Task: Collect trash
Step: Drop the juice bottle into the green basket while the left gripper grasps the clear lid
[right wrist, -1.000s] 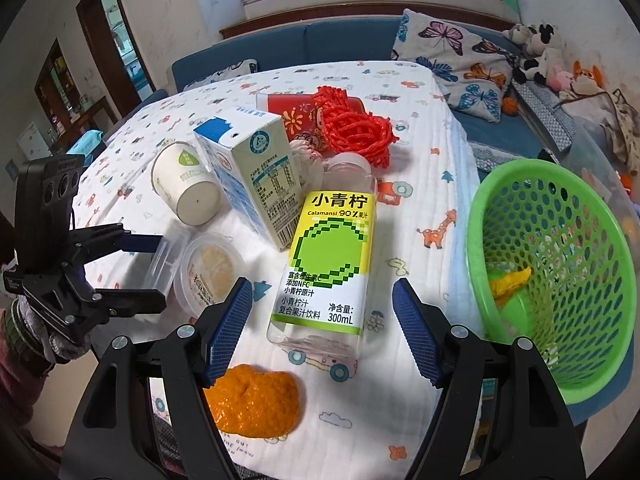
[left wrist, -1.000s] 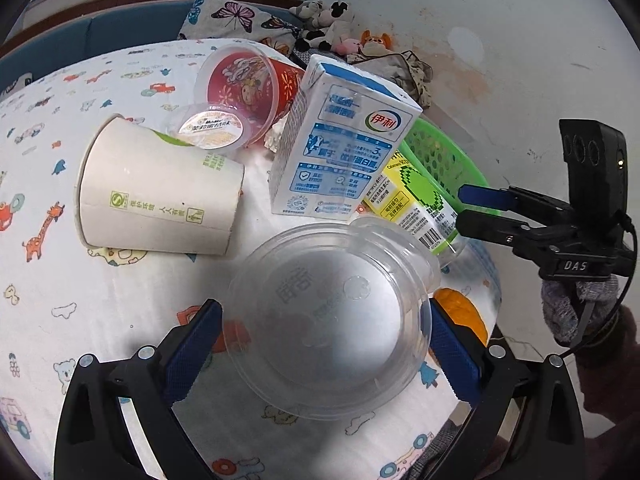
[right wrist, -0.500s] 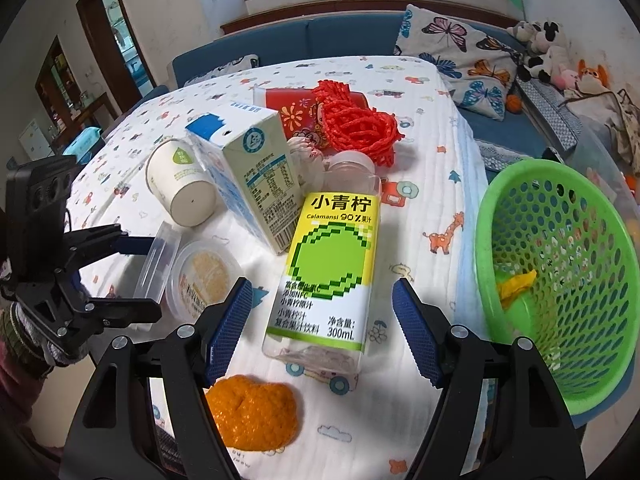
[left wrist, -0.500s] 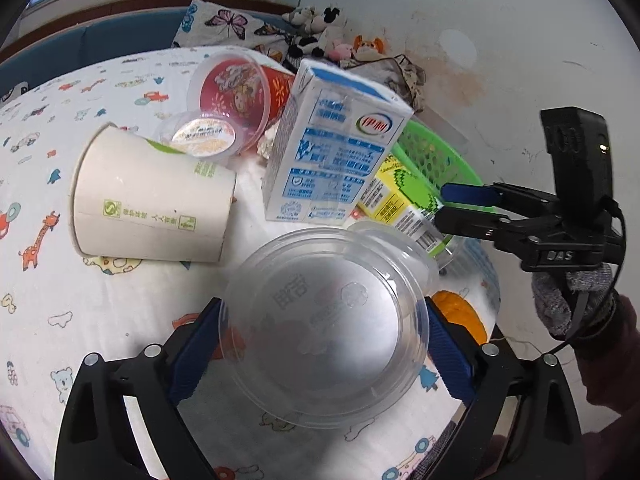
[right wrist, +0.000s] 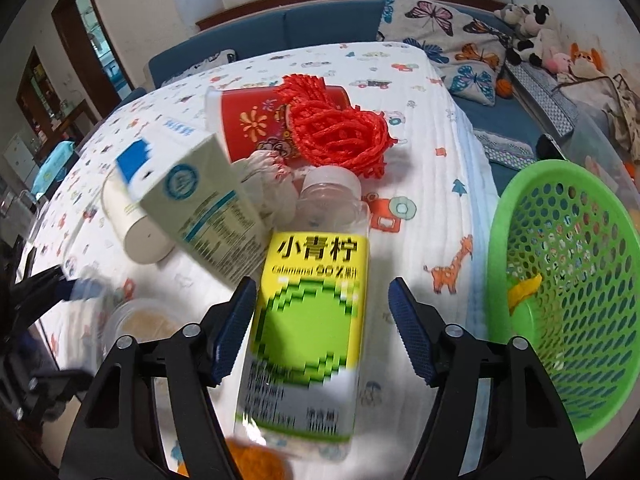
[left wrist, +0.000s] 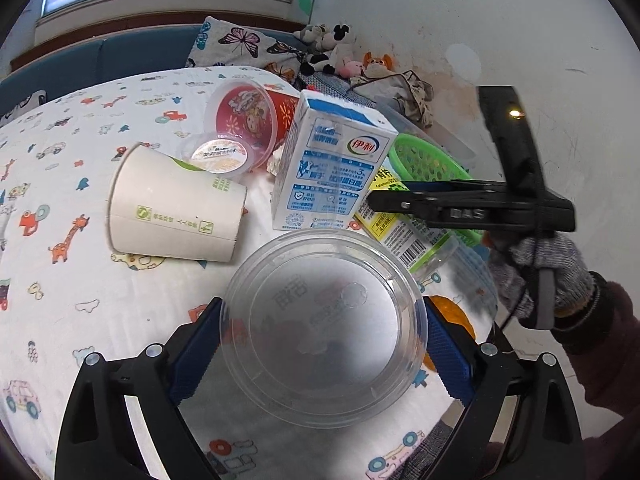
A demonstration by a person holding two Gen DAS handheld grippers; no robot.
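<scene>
Since the earlier frame the right claw (right wrist: 322, 324) has been brought down over the juice bottle (right wrist: 308, 312), and the left claw (left wrist: 322, 350) has barely shifted around the clear plastic bowl (left wrist: 324, 338).

At the far left of the bench (left wrist: 60, 160) a paper cup (left wrist: 172, 210) is seen lying on its side, with a small sealed tub (left wrist: 218, 154) and a red cup (left wrist: 246, 118) behind it. Next, the left claw is spread nearly to its widest; the clear plastic bowl is framed between its blue pads, which sit at the rim on both sides, though it cannot be told whether they press on it. That wide setting is judged to suit the bowl's broad rim.

Further right a milk carton (left wrist: 332, 172) is left upright. Beside it the juice bottle is lying flat, straddled by the right claw, whose jaws are closing; one pad is at the bottle's side, the other is apart from it, so nothing is gripped. A red net (right wrist: 340, 132) is bunched beyond the bottle's cap. At the far right the green basket (right wrist: 560, 276) is kept at the bench edge, presumably so trash can be dropped in with a short reach.
</scene>
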